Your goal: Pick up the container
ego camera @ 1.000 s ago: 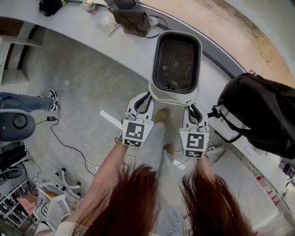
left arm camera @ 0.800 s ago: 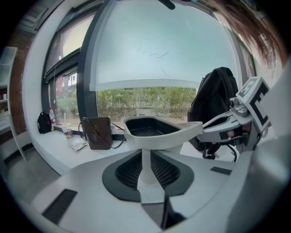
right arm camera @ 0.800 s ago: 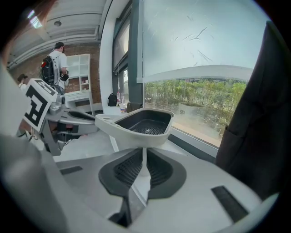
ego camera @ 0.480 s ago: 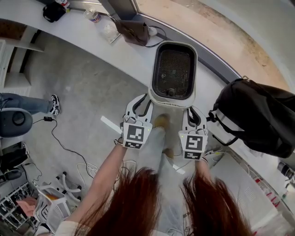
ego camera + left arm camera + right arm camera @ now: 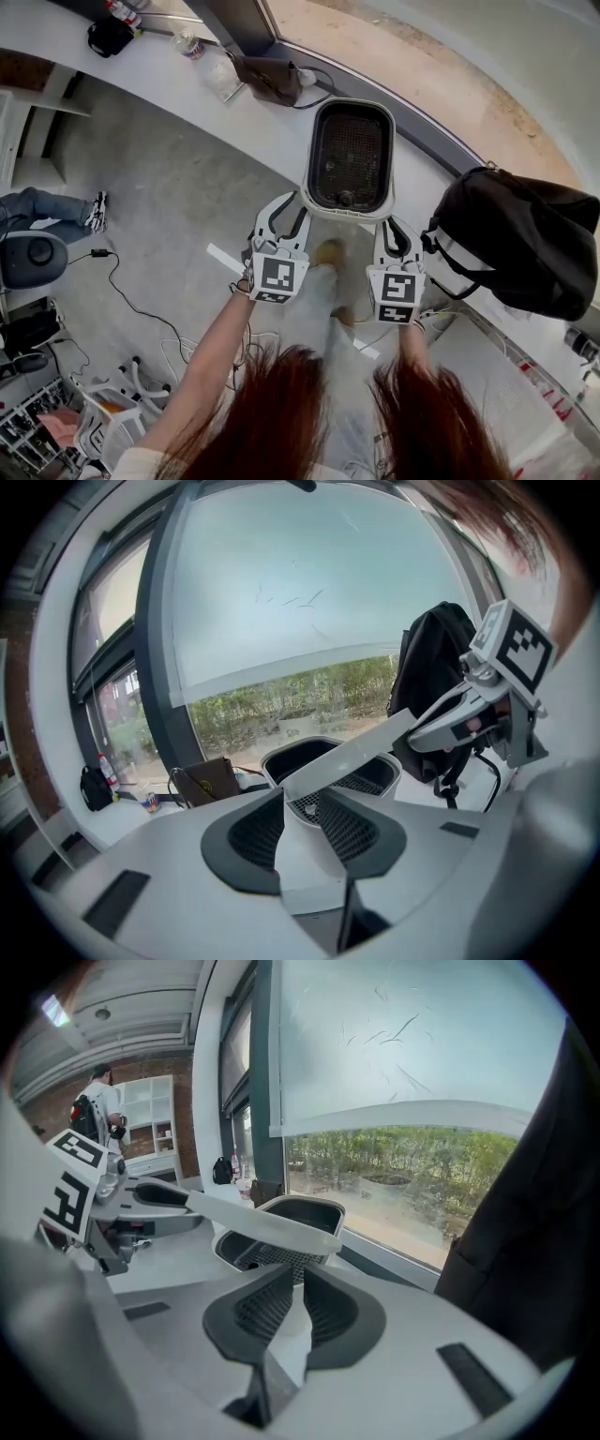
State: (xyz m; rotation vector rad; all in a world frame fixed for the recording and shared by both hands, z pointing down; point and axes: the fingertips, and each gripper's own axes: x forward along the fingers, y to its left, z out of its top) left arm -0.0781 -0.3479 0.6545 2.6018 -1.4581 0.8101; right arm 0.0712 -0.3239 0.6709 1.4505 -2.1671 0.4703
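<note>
A white container (image 5: 349, 155) with a dark mesh inside stands at the front edge of the white counter (image 5: 178, 70). Both grippers are at its near rim. My left gripper (image 5: 285, 208) is on the rim's left corner. Its jaws have just been opening, and in the left gripper view (image 5: 302, 803) they stand open with the container's white wall (image 5: 302, 836) between the pads. My right gripper (image 5: 396, 229) is at the right corner. In the right gripper view (image 5: 298, 1283) it is shut on the wall, with the container's mouth (image 5: 295, 1211) just beyond.
A black backpack (image 5: 525, 244) lies on the counter right of the container. A brown bag (image 5: 267, 80), bottles and a small black pouch (image 5: 111, 36) sit further left along it. Below are grey floor with cables (image 5: 141, 300), a chair (image 5: 33, 258) and a person's legs (image 5: 47, 211).
The left gripper's jaws have spread apart at the container's rim. The right gripper stays shut on the rim. Both hands and the container have shifted slightly in the head view.
</note>
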